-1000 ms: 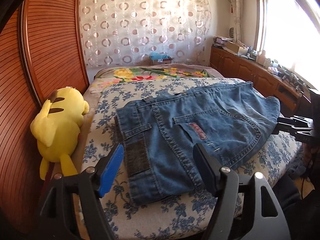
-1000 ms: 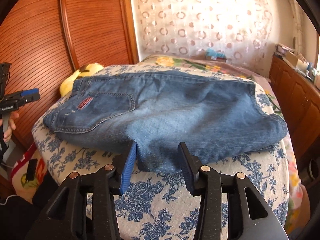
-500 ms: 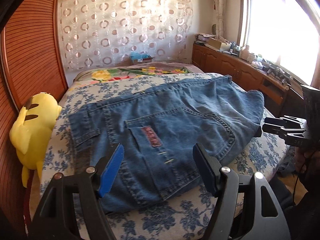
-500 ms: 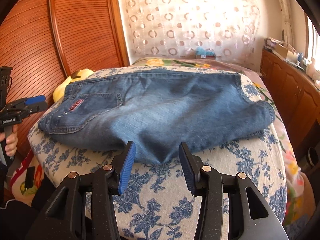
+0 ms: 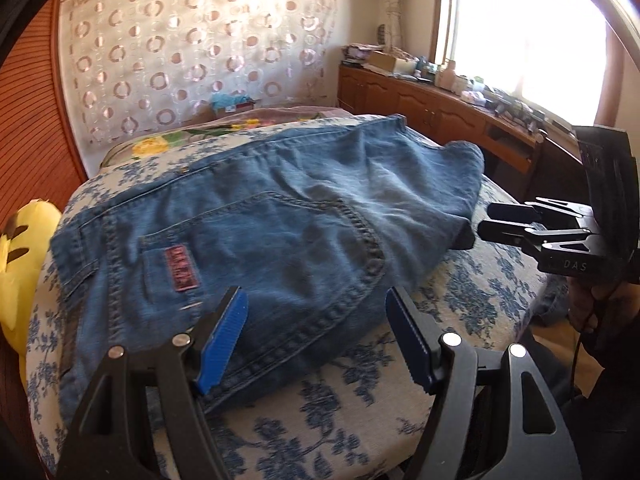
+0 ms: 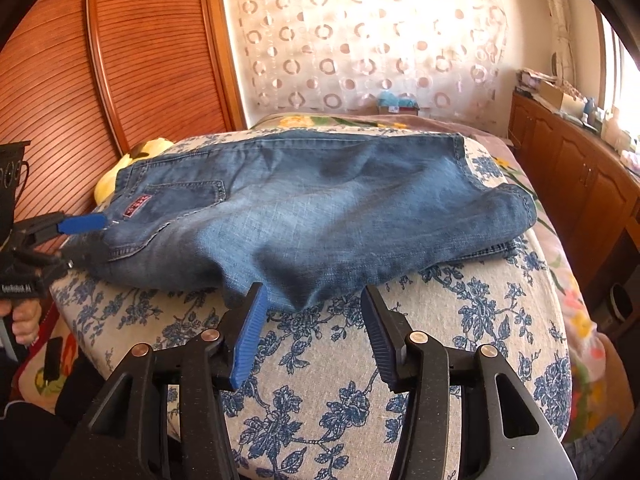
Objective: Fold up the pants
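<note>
Now right gripper (image 6: pixel 312 336) has just opened wider, jeans (image 6: pixel 320 216) let go on bed (image 6: pixel 460 340); left gripper (image 5: pixel 316 340) open, empty, slid along waist. Fold looks done.

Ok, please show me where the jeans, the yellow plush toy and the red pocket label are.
jeans (image 6: pixel 320 208), right wrist view, middle of the denim.
yellow plush toy (image 5: pixel 20 248), left wrist view, its side.
red pocket label (image 5: pixel 182 268), left wrist view, label centre.

The left gripper (image 5: pixel 316 332) swung along the bed's near edge from the jeans' (image 5: pixel 280 216) waistband toward the back pocket, pushing the yellow toy (image 5: pixel 20 256) out to nine o'clock. The right gripper (image 6: pixel 312 320) spread its jaws wider, nothing clamped between them.
</note>
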Motion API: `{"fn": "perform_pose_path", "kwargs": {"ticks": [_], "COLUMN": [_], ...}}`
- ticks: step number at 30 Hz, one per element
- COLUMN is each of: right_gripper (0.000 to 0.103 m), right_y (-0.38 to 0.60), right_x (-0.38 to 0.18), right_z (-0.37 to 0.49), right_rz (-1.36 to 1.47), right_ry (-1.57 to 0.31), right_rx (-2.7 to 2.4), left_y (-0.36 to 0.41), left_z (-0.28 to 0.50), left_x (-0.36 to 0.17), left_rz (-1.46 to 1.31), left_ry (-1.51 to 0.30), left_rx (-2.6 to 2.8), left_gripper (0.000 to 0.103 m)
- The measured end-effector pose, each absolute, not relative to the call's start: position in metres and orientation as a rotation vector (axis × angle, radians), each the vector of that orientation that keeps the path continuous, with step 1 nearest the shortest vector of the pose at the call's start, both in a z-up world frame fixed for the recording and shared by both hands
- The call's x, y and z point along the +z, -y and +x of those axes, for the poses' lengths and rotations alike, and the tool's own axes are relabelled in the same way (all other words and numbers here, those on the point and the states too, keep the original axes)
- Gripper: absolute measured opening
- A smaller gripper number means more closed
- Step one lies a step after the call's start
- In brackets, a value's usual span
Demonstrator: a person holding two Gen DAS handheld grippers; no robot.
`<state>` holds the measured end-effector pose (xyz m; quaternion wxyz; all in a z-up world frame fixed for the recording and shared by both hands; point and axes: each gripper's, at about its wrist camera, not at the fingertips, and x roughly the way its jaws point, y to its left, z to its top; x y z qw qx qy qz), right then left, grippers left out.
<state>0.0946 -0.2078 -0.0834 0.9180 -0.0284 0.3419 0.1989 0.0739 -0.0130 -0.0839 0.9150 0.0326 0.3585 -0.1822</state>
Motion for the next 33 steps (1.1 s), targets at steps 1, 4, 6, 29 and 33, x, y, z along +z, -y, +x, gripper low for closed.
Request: {"fn": "perform_pose_path", "kwargs": {"ticks": [1,4,6,29,33], "right_gripper": [0.053,0.054,0.054,0.055,0.055], "right_y": [0.208,0.208,0.210,0.206,0.195], "right_x": [-0.084,-0.086,-0.087,-0.089,-0.088], "right_z": [0.094,0.094,0.094,0.089,0.093], "right_rz": [-0.059,-0.058,-0.054,-0.049,-0.063], "right_ry": [-0.704,-0.710,-0.714,-0.722,-0.718], "right_rx": [0.408,0.404,0.404,0.428,0.451], "left_y": [0.018,0.033,0.042,0.053,0.046], "left_z": [0.076,0.080,0.081,0.117,0.130], "left_x": [-0.084,-0.085,-0.086,-0.064,-0.058], "left_rz": [0.075,0.101,0.115,0.209,0.194], "left_ry": [-0.741,-0.751,-0.761,-0.724,-0.717], "left_rx": [-0.381,-0.408,-0.426,-0.441,-0.422], "left_gripper": [0.071,0.071,0.071,0.011,0.011]}}
